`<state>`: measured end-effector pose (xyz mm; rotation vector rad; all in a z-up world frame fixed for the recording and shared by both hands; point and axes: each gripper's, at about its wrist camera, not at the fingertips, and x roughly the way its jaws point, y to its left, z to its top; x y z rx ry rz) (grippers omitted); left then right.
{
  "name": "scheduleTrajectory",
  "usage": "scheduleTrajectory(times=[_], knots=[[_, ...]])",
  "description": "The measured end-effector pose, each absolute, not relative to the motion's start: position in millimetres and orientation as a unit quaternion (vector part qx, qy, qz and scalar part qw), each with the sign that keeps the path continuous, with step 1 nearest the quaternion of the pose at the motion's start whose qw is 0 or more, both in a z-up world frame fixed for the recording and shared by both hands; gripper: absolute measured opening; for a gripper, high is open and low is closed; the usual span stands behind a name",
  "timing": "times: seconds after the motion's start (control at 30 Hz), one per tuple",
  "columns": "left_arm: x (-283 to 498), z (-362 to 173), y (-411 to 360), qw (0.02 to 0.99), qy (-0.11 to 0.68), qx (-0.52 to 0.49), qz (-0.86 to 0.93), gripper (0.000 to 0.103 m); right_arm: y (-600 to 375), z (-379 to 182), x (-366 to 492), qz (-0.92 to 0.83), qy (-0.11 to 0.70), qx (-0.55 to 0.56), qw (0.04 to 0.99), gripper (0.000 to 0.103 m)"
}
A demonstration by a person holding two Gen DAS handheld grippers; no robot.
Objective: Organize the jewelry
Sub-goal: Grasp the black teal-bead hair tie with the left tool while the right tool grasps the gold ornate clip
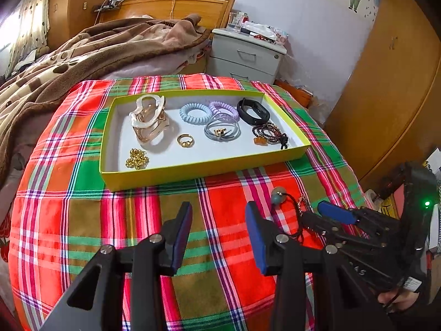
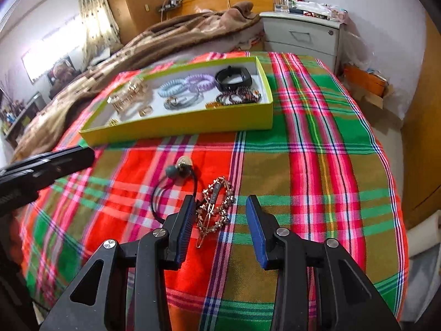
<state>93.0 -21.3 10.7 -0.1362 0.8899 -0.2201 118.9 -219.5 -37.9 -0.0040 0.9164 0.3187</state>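
right gripper [image 2: 219, 229] nearer, jaws apart, empty; gold hair clip [image 2: 213, 209] between fingertips, long axis running toward tray [image 2: 179, 125].

Black cord of the beaded hair tie [image 1: 278, 194] partly hidden behind the right claw [image 1: 325, 215] in the left wrist view. Gold hair clip [image 2: 215, 207] partly covered at its left edge by a claw pad [image 2: 182, 231] in the right wrist view. Left claw [image 2: 46, 165] cut off by the left edge, blurred. Gold pieces in the yellow tray [image 2: 176, 127] smeared, shapes unclear. Clutter on the nightstand [image 1: 248, 52] too small to identify.
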Motion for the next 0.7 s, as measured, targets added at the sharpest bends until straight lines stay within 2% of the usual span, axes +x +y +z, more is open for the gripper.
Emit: scheduleTrajectory(times=[0.2, 0.27, 0.37, 0.7], knots=[[96.6, 8.0, -21.9, 0.892, 0.434, -0.065, -0.105, 0.042, -221.3, -37.7, 116.0, 0.153, 0.442, -0.009, 0.884, 0.039], [97.8, 7.3, -24.8, 0.891, 0.436, -0.063, -0.109, 0.042, -225.0, -37.7, 114.9, 0.150, 0.442, -0.005, 0.885, 0.027], [100.5, 5.5, -29.4, 0.889, 0.439, -0.061, -0.114, 0.042, -229.3, -37.4, 114.2, 0.151, 0.442, -0.002, 0.884, 0.023], [112.4, -3.3, -53.1, 0.877, 0.458, -0.048, -0.139, 0.042, -247.3, -30.4, 109.0, 0.145, 0.424, 0.012, 0.894, 0.022]])
